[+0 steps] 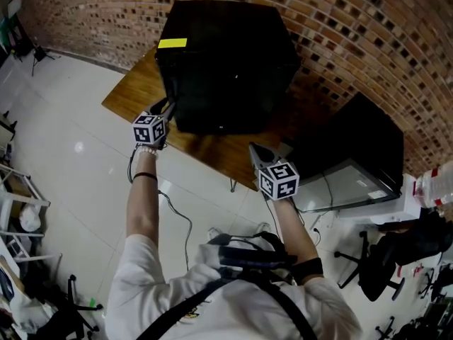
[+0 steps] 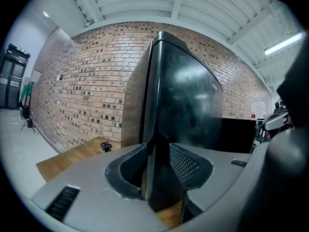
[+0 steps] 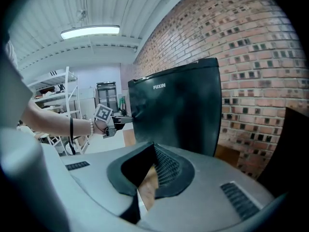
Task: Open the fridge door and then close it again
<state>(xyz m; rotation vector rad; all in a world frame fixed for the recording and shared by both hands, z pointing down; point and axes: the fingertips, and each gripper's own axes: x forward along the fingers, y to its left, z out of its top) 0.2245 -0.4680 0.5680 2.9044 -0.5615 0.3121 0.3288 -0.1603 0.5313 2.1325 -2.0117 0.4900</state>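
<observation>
Left gripper [image 2: 158,151] jaws clamp the front edge of the fridge door [image 2: 186,100]; whether the door is ajar cannot be told. Right gripper [image 3: 153,151] hangs before the fridge [image 1: 226,62], jaws together and empty.

White short-sleeved shirt [image 1: 166,299], dark straps [image 1: 277,296], black wristband [image 1: 144,176], bead bracelet [image 1: 146,149] — grey left gripper [image 1: 170,105] and right gripper [image 1: 254,149], marker cubes [image 1: 148,129].

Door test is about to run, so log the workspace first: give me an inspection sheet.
Surface: brown wooden table.
Job's things: black boxy fridge standing on the table, yellow label on top.
Clutter: small dark object on the table beside the fridge.
Grippers: left tool clamped on the fridge's door edge; right tool shut, empty.
Cables: thin dark cable on the floor.
Surroundings: brick wall, white tiled floor, black office chair.
</observation>
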